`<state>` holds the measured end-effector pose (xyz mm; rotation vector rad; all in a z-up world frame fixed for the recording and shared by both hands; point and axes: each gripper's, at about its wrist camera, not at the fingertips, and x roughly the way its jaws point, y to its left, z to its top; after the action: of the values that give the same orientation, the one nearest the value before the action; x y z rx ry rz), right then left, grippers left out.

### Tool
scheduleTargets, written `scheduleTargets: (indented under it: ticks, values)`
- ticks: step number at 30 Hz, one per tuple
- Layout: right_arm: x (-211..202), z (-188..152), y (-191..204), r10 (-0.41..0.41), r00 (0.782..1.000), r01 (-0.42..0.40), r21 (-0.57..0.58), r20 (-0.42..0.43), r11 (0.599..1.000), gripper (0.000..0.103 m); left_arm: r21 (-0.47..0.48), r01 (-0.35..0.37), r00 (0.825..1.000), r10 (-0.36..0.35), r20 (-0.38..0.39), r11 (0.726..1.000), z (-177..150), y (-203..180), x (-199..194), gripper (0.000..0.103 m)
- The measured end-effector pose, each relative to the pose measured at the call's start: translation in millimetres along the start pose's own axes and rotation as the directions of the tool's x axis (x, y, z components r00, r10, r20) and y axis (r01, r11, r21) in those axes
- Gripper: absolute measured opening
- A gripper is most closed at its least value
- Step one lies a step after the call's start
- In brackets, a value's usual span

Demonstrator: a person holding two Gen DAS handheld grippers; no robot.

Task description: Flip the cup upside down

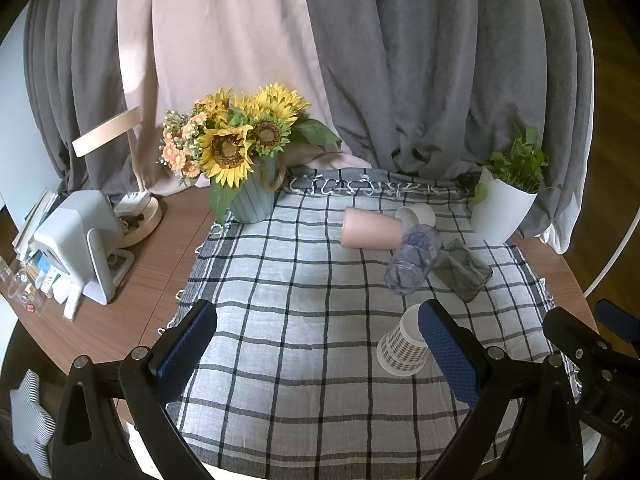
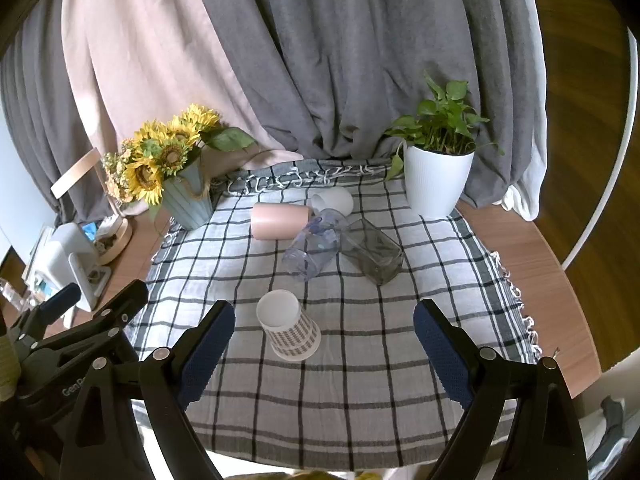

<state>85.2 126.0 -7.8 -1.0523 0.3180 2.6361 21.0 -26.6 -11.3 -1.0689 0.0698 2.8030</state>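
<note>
A checked paper cup [image 2: 289, 327] stands upside down on the plaid cloth [image 2: 360, 360], its white base on top; it also shows in the left wrist view [image 1: 401, 344], partly behind my left gripper's right finger. Behind it lie a pink cup [image 2: 280, 221], a white cup [image 2: 333, 201], a clear bluish cup [image 2: 314, 249] and a dark glass [image 2: 372, 251], all on their sides. My left gripper [image 1: 318, 342] is open and empty above the cloth. My right gripper [image 2: 324, 340] is open and empty, the paper cup just ahead between its fingers.
A sunflower vase [image 1: 252, 196] stands at the cloth's back left, a white plant pot [image 2: 436, 180] at the back right. A lamp [image 1: 136, 208] and a white device [image 1: 80, 248] sit on the wooden table [image 1: 152, 280] at left. Curtains hang behind.
</note>
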Motion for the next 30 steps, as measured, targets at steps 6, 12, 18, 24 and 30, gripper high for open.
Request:
scheduleTargets:
  ticks: [6, 12, 18, 24, 30]
  values:
    - [0.7, 0.2, 0.5, 0.0, 1.0, 0.0, 0.0, -0.001, 1.0, 0.091, -0.001, -0.001, 1.0, 0.001, 0.001, 1.0, -0.1, -0.2, -0.1, 0.103]
    - [1.6, 0.3, 0.1, -0.001, 1.0, 0.001, 0.001, -0.001, 1.0, 0.091, -0.001, -0.001, 1.0, 0.001, 0.002, 1.0, 0.3, -0.4, -0.1, 0.103]
    - [2.4, 0.4, -0.3, 0.0, 1.0, 0.0, -0.001, -0.002, 1.0, 0.091, -0.002, -0.003, 1.0, 0.003, -0.001, 1.0, 0.7, -0.5, 0.2, 0.103]
    - [3.9, 0.7, 0.4, 0.0, 1.0, 0.0, 0.0, -0.003, 1.0, 0.091, -0.003, -0.006, 1.0, 0.006, -0.004, 1.0, 2.2, 1.7, 3.1, 0.103]
    - [7.6, 0.7, 0.1, 0.001, 1.0, -0.001, -0.001, -0.005, 1.0, 0.091, -0.01, -0.012, 1.0, 0.011, -0.011, 1.0, 5.1, 7.1, 8.9, 0.103]
